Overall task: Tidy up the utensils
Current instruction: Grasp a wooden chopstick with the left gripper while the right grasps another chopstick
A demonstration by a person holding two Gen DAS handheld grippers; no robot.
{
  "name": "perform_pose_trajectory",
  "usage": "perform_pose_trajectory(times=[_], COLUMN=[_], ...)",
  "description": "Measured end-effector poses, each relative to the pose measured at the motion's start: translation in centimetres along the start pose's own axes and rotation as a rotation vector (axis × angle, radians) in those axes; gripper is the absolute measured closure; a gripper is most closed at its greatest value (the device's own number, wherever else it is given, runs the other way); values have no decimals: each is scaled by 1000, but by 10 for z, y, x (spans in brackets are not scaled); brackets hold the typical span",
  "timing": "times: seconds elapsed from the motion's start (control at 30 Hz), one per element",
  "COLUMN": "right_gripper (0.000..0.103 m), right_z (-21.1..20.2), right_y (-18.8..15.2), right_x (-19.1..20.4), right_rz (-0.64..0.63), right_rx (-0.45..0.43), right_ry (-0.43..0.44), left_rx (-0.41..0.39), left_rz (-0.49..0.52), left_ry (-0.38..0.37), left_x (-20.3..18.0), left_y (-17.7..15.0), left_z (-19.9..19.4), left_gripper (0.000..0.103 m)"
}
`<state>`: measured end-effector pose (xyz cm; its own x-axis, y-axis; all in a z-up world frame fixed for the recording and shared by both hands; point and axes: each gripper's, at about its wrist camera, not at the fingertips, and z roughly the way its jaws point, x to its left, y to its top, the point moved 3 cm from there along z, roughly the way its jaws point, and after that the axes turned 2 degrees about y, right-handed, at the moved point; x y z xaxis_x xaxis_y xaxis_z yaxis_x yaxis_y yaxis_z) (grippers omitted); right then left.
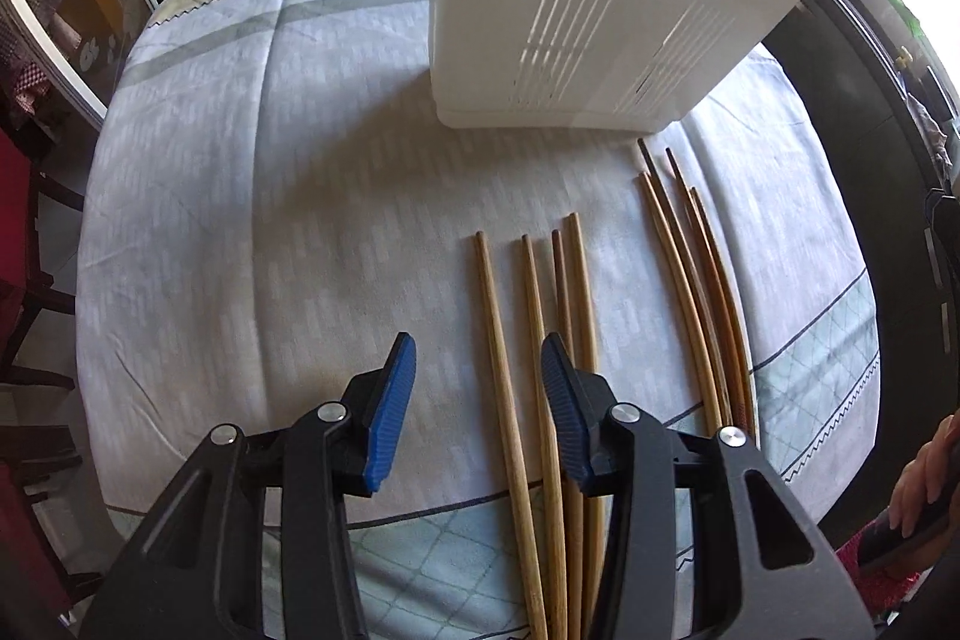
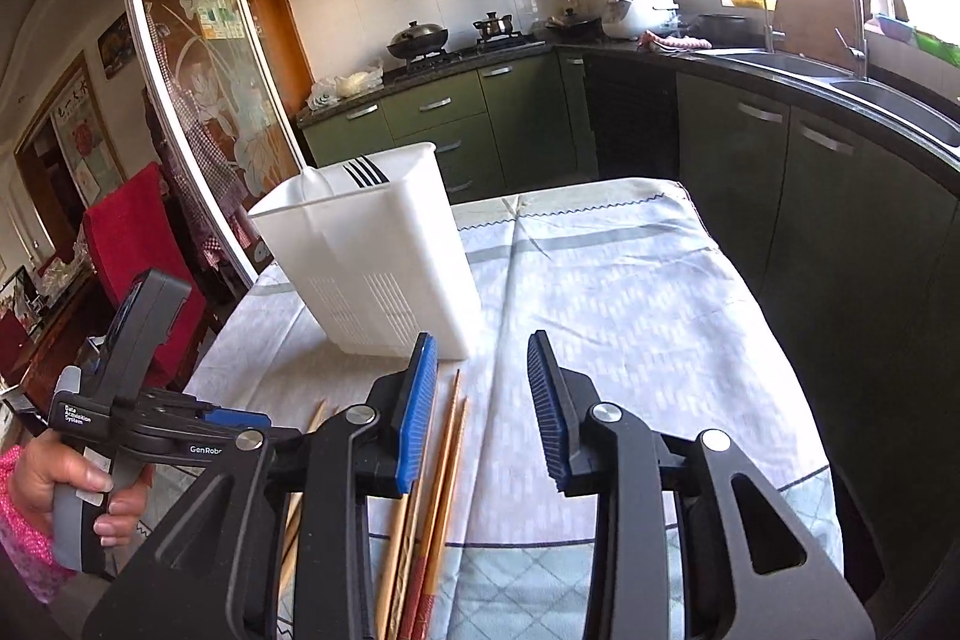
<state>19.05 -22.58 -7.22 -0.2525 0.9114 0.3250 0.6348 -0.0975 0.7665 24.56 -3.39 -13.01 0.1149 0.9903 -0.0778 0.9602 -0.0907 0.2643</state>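
Note:
Several wooden chopsticks lie on the clothed table in two bunches, a near bunch [image 1: 540, 340] and a longer, curved bunch [image 1: 699, 280] to its right. Behind them stands a tall white slotted utensil holder [image 1: 600, 10]. My left gripper [image 1: 477, 400] points down over the near bunch, open; one chopstick shows in the gap between its blue pads [image 1: 390, 412], untouched as far as I can see. My right gripper [image 2: 483, 415] hovers open and holds nothing. Chopsticks [image 2: 444, 460] lie on the cloth beneath its left finger, and the holder [image 2: 372, 256] stands ahead to the left.
The table [image 2: 630, 292] wears a pale blue patterned cloth. A hand [image 2: 60, 478] grips the left gripper's handle at the table's left edge. Dark green cabinets and a sink [image 2: 888, 94] run close along the right side. A red-draped chair [image 2: 138, 232] stands to the left.

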Motion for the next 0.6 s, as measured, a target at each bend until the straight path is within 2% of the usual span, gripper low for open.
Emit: perform_pose_trajectory(times=[0.07, 0.2, 0.5, 0.53, 0.57, 0.6], right_gripper=[71, 71, 68, 68, 68, 68], right_z=[0, 0, 2, 2, 2, 3], right_y=[-4, -2, 1, 2, 3, 3], right_x=[-4, -5, 0, 0, 1, 1], right_rz=[11, 15, 9, 7, 3, -3], right_rx=[8, 15, 36, 40, 45, 53], right_ry=[2, 14, 21, 19, 17, 14], left_rx=[9, 37, 40, 37, 38, 40], left_rz=[6, 17, 55, 60, 60, 56], left_ry=[12, 30, 75, 86, 89, 80], left_x=[-2, -5, -29, -31, -35, -35], left_y=[-4, -12, -21, -22, -20, -20], left_z=[2, 8, 16, 16, 19, 19], left_gripper=[65, 82, 84, 87, 95, 96])
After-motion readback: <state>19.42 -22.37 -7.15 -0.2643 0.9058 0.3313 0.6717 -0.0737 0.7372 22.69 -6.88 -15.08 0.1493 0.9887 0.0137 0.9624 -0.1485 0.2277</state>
